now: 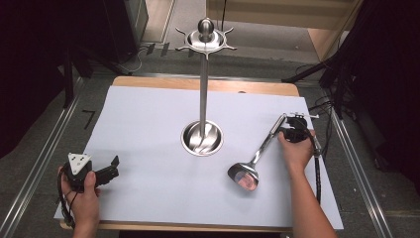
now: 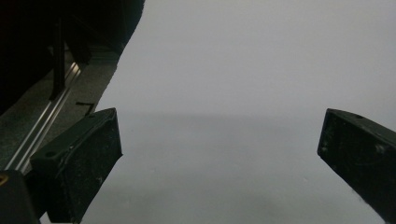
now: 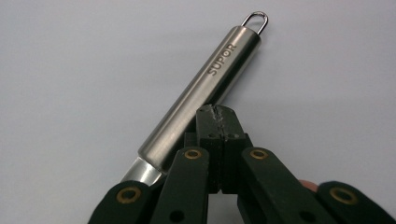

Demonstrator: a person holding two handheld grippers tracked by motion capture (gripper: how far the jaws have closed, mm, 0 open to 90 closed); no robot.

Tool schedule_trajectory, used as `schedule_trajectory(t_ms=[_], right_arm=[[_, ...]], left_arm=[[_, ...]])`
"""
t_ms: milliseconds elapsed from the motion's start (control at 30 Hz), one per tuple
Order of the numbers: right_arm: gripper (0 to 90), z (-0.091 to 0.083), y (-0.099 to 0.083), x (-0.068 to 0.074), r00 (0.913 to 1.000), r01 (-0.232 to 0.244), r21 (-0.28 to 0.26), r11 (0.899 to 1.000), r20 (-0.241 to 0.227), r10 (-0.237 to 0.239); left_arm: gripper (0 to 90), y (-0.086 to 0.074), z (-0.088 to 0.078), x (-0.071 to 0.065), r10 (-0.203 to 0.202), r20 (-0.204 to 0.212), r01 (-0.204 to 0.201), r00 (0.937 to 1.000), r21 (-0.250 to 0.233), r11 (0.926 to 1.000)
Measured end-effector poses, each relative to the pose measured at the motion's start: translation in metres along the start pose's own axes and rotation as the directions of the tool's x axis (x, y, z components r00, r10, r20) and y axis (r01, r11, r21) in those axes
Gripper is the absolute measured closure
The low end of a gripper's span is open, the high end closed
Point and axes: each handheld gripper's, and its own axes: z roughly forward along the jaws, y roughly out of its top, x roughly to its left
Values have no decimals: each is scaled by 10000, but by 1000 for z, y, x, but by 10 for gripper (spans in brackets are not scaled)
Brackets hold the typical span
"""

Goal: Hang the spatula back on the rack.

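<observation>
We are pressing our right gripper [image 3: 219, 116] shut beside the ladle [image 1: 257, 151] handle near the mat's right edge; our left gripper [image 2: 219, 154] is resting spread over bare mat [image 1: 148, 148]

A lab or recording studio: black curtains [image 1: 391, 74] hang at both sides, metal floor rails [image 1: 47, 148] flank the bench [image 1: 148, 124] under its white sheet, and cables [image 1: 322, 106] trail beyond the right claw [image 1: 292, 130].

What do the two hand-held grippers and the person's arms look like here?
Both are black. The left gripper carries a grey three-cornered plate with dark dots; its two blocky matte jaws are scuffed. The right gripper has brass-coloured pivot pins in its black linkage arms and ridged pads, and a black cable trails from it. The forearms are bare, no sleeves.
</observation>
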Motion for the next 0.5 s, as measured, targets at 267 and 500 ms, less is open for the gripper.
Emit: schedule_trajectory(t_ms=[267,500], right_arm=[[900,8,1,3,9990,-370,-7,9993,-237,370],[900,14,6,19,9989,128,19,9999,-444,-127]], left_arm=[[3,0,0,0,5,5,-5,10000,2,10000],[4,0,0,0,-16,3,16,10000,29,10000]])
